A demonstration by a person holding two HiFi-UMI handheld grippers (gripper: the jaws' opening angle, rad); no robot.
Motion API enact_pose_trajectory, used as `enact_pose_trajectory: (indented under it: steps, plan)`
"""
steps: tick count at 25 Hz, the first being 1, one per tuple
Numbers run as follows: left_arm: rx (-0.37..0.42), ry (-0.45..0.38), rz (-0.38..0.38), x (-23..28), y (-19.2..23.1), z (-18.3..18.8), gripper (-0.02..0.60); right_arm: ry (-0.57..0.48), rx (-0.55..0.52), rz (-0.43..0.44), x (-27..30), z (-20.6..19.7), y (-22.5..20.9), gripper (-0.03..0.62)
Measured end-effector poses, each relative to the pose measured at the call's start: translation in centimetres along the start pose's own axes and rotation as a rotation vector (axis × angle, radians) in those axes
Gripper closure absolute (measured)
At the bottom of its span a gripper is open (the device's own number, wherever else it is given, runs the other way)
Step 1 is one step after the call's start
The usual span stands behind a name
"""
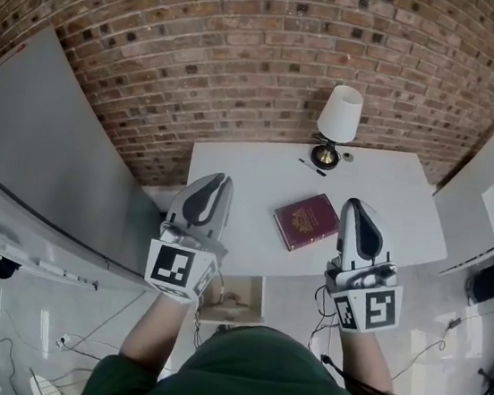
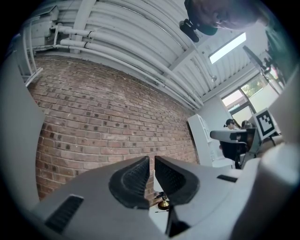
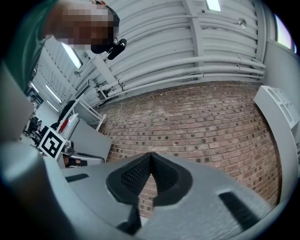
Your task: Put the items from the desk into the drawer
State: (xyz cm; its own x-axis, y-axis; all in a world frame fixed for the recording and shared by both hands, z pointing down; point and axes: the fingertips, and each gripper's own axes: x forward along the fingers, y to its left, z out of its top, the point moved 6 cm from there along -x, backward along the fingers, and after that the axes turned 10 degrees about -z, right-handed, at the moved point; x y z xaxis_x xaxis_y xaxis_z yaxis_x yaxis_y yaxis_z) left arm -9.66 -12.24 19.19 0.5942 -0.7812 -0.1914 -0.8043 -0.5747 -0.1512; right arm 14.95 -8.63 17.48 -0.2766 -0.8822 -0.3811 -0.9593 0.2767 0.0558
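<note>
Embossed maroon book [image 1: 306,221] lies on the smooth white desk [image 1: 230,190]. The left gripper [image 2: 151,159] has its ribbed jaws barely parted, the right gripper [image 3: 150,155] has them together, and both are empty.

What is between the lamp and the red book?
A black pen lies between the lamp and the book, near the lamp's foot; the head view shows it.

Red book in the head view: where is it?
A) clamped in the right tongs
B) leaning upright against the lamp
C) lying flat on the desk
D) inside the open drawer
C: the book lies flat on the white desk near its front edge, apart from the lamp at the back.
</note>
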Motion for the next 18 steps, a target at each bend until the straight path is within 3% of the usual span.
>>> enact_pose_trajectory:
  steps: [18]
  plan:
    - [-0.017, 0.029, -0.001, -0.9, 0.1, -2.1, 0.548, 0.041, 0.016, -0.009, -0.9, -0.9, 0.1, 0.592]
